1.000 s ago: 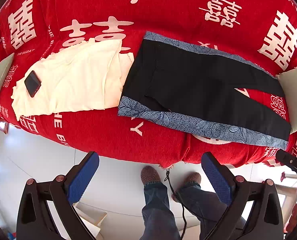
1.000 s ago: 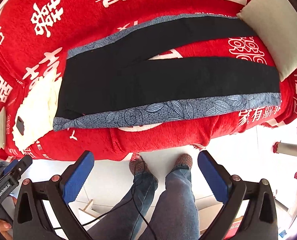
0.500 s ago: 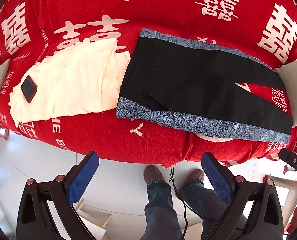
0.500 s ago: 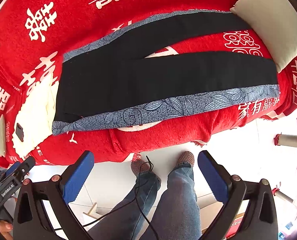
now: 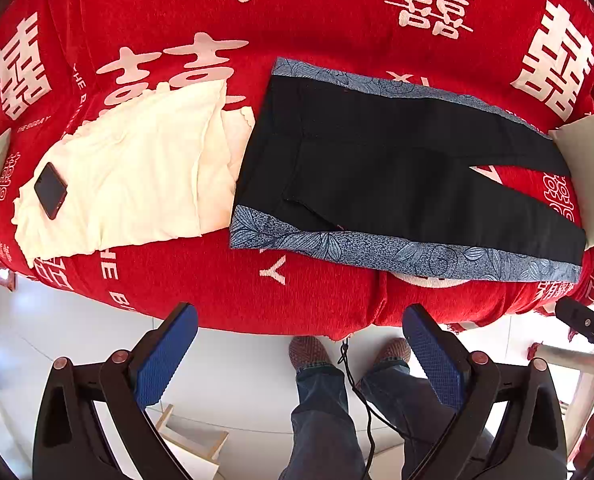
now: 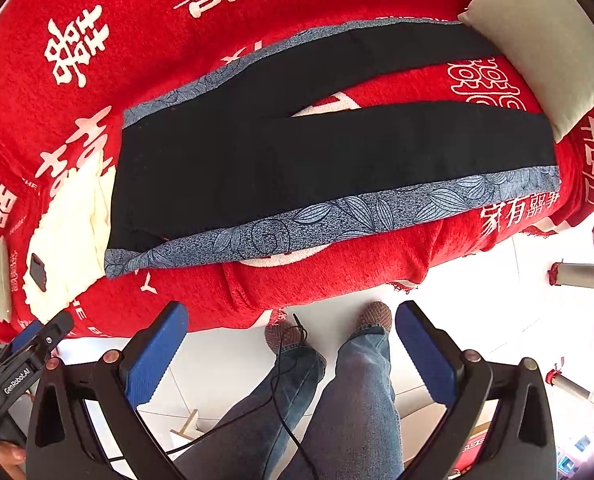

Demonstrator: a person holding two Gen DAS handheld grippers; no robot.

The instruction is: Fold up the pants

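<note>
Black pants (image 5: 397, 176) with blue leaf-print side bands lie flat on a red cover, waist to the left, legs spread in a narrow V to the right. They also show in the right wrist view (image 6: 317, 160). My left gripper (image 5: 301, 344) is open and empty, held above the floor in front of the pants' near edge. My right gripper (image 6: 293, 340) is open and empty, also in front of the near edge. The left gripper shows at the lower left of the right wrist view (image 6: 29, 348).
A cream garment (image 5: 137, 176) lies left of the pants with a dark phone (image 5: 50, 190) on it. A grey cushion (image 6: 537, 40) touches the leg ends at right. The red cover (image 5: 337, 12) has white characters. The person's legs (image 6: 337, 400) and a cable are below.
Both grippers have drifted slightly, so the pants sit a little differently in each view. Jaws stay open. The pants have not moved.
</note>
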